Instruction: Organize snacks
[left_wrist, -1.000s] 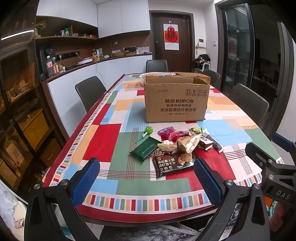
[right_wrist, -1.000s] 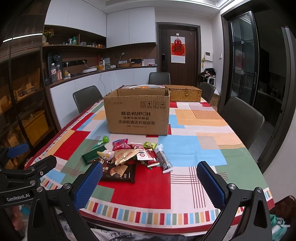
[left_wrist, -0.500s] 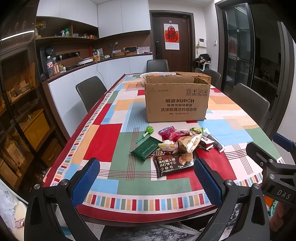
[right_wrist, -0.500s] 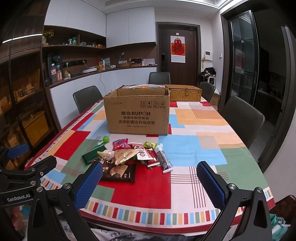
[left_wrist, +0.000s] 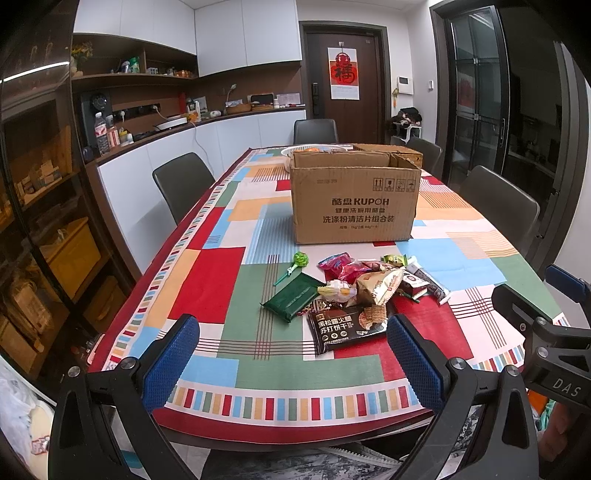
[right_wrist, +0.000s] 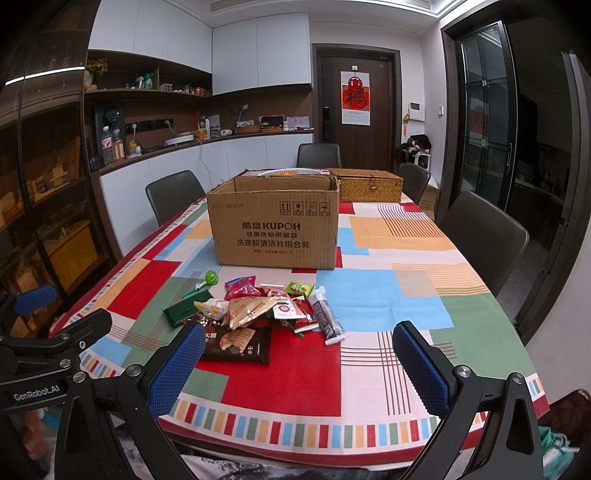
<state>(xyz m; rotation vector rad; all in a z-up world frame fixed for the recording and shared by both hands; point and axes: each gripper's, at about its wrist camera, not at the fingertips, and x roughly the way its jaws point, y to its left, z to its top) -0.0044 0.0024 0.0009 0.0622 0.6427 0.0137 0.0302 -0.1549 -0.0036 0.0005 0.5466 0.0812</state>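
At the bottom of each wrist view the tongs fill the foreground. The left gripper (left_wrist: 291, 354) has its blue-padded fingers spread wide with nothing between them; the right gripper (right_wrist: 297, 363) is spread just as wide and likewise holds nothing. Both hang at the near edge of the table (left_wrist: 207, 288), clear of everything on its patchwork cloth.

Just beyond the fingers, in the lower middle of both frames, lies the heap of snacks (left_wrist: 354, 291). Nearest is a dark biscuit packet (left_wrist: 345, 328), flat on the cloth. Left of it sits a green packet (left_wrist: 293, 299), and above that a green lollipop (left_wrist: 300, 259) with its stick pointing toward the lower left. A tan wafer bag (left_wrist: 378, 290) lies on top of the heap, a pink packet (left_wrist: 336, 263) behind it, and a long clear-and-dark wrapper (right_wrist: 327, 315) at the right edge.

Farther back, at the middle of the frames, stands an open cardboard box (left_wrist: 354, 201), close behind the heap but not touching it. Behind the box, in the right wrist view, a woven basket (right_wrist: 369, 184) sits on the table. Dark chairs (left_wrist: 183, 184) ring the table.
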